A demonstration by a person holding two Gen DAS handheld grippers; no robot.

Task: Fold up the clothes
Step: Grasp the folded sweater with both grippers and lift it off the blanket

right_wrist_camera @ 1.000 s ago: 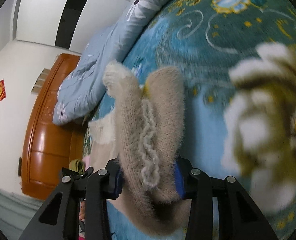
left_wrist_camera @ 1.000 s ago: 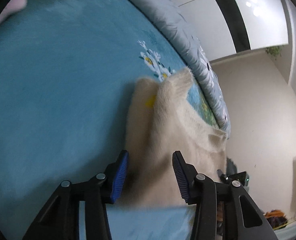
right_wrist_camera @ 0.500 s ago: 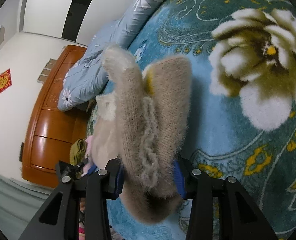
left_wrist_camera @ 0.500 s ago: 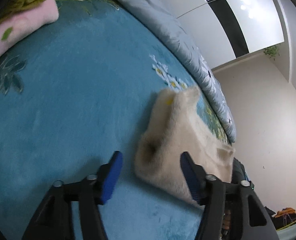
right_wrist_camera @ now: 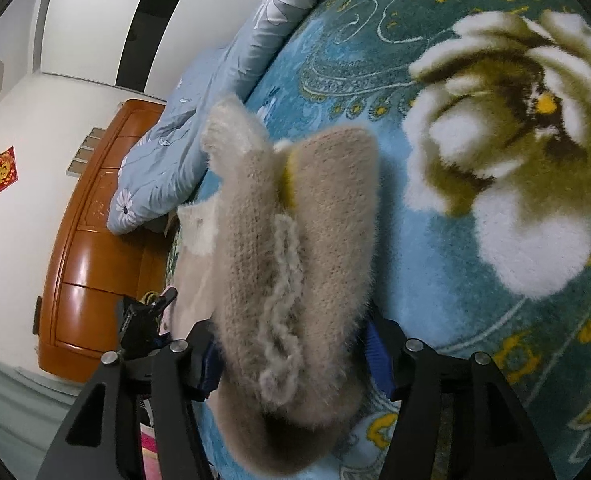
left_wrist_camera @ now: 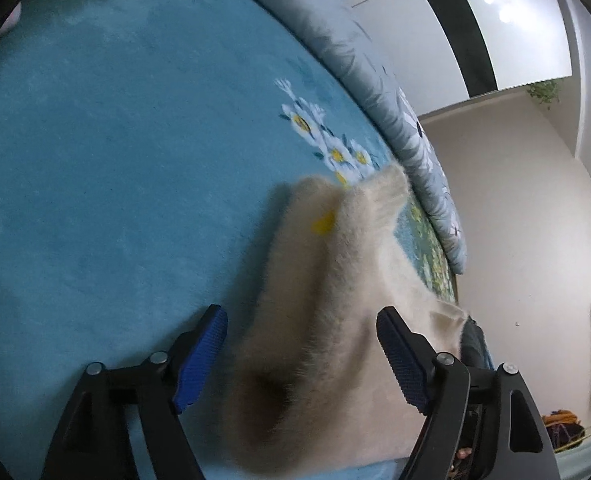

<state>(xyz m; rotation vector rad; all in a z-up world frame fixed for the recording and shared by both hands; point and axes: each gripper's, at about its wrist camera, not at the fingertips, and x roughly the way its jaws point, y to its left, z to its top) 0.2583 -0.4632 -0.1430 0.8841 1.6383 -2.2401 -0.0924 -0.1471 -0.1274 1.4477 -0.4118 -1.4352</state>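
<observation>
A fuzzy cream-beige knitted sweater [left_wrist_camera: 335, 304], folded into a thick bundle with a small yellow tag, lies over the teal floral blanket [left_wrist_camera: 115, 180]. My left gripper [left_wrist_camera: 301, 356] is open, its blue-padded jaws spread either side of the sweater's near end without pinching it. In the right wrist view the same sweater [right_wrist_camera: 295, 248] rises between the jaws of my right gripper [right_wrist_camera: 291, 356], which is shut on its near end. The left gripper's black frame shows beyond the sweater at the left.
A light blue quilt with daisy print [right_wrist_camera: 223, 80] lies along the far edge of the bed. A brown wooden headboard [right_wrist_camera: 91, 264] stands behind it. A white wall [left_wrist_camera: 515, 200] and a glossy wardrobe lie beyond.
The left gripper has stayed open and swung back closer over the sweater's near end. The right gripper has kept its hold and carried the sweater slightly across the blanket.
</observation>
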